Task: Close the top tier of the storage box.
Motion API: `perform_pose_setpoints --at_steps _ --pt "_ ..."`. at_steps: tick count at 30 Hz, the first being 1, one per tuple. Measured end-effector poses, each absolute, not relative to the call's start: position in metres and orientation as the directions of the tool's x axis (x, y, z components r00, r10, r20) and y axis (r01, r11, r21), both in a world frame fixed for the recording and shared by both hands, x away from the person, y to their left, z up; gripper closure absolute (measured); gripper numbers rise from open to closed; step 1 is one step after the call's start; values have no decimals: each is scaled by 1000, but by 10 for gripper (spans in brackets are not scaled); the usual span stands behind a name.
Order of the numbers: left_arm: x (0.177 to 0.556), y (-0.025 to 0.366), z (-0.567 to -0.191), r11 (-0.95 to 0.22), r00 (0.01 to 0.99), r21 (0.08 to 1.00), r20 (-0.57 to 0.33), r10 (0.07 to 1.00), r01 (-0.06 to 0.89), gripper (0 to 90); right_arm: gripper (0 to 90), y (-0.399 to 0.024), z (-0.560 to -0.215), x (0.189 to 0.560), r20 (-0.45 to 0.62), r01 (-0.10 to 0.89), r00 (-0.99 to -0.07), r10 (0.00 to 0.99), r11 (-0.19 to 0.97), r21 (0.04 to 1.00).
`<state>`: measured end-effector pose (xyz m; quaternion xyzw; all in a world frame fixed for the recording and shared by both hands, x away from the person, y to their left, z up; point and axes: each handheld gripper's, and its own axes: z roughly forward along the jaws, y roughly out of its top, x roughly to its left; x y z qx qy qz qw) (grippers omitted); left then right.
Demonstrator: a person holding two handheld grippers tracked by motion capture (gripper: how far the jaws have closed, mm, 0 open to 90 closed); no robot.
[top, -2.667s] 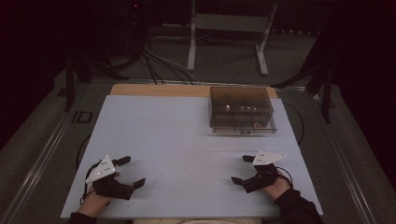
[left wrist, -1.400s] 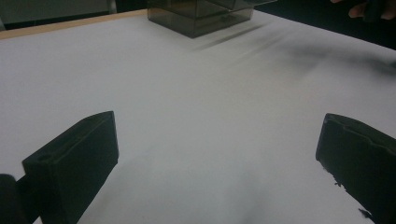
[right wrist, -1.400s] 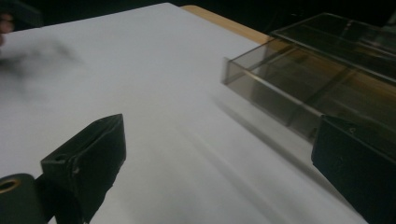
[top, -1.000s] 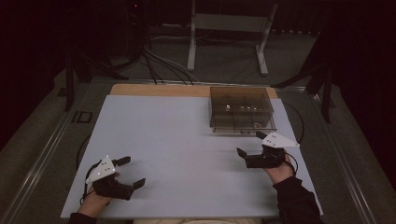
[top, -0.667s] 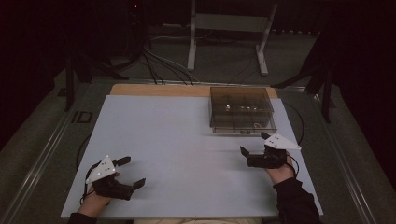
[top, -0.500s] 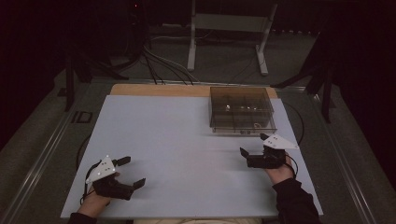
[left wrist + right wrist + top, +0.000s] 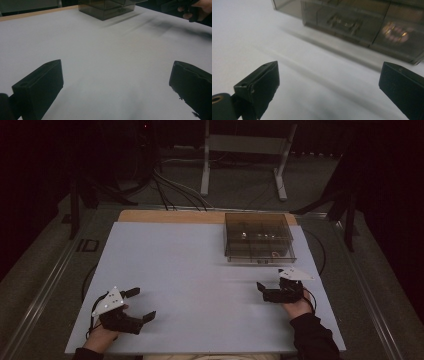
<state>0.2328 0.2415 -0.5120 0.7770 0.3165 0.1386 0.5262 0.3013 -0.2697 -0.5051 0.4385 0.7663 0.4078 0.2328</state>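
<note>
**Right gripper moves up toward the smoked box**

Since the earliest frame the right gripper has travelled forward from the near edge of the table toward the box, while the left one has kept its place.

At the left of the high view, the left gripper [image 7: 142, 305] lies low at the near left corner of the pale grey table [image 7: 190, 270], a hand behind it. Its jaws are spread wide with nothing between them; its own view shows bare tabletop in the gap.

Farther right, the right gripper [image 7: 262, 291] sits near the table's right edge, its jaws also wide apart and empty, pointing left across the table. The grey three-cornered plate on top faces up.

Just beyond it, apart from the jaws, stands the smoked transparent box [image 7: 258, 237] at the far right of the table. The right gripper view shows its compartments [image 7: 352, 23], holding small metallic pieces too blurred to name.
</note>
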Motion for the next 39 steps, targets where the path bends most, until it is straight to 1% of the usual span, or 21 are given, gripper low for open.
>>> perform_pose_setpoints --at_steps 7,10,15,19,24,27,28,31,32,36,37,39 --pt "233 242 -512 -245 761 906 -118 637 346 0 35 -270 -513 305 18 563 -484 875 296 771" --pt "233 242 -512 -246 762 906 -118 637 346 0 141 -271 -515 304 10 579 -469 883 299 758" --pt "233 242 -512 -247 762 905 -117 637 345 0 167 -272 -516 305 19 603 -454 891 291 743" --pt "233 241 -512 -246 762 906 -118 637 346 0 242 -271 -517 304 11 608 -456 890 303 734" --pt "233 241 -512 -248 762 905 -117 637 346 0 311 -271 -515 303 0 595 -454 891 304 744" --pt "233 241 -512 -247 762 905 -117 637 346 0 369 -273 -514 302 12 593 -453 891 291 751" --pt "233 241 -512 -248 762 905 -117 637 346 0 406 -273 -513 302 15 591 -456 890 290 752" --pt "233 241 -512 -247 762 905 -117 637 345 0 456 -274 -512 302 28 588 -467 884 286 756" --pt "233 241 -512 -248 762 905 -117 636 346 0 493 -274 -512 302 26 587 -463 886 285 758" --pt "233 241 -512 -249 763 905 -116 636 345 0 535 -274 -511 302 23 587 -448 894 275 762" --pt "233 241 -512 -249 763 905 -116 636 345 0 574 -274 -511 302 23 587 -441 897 269 763" --pt "233 241 -512 -249 763 905 -116 636 345 0 614 -275 -510 302 24 590 -429 903 260 765"
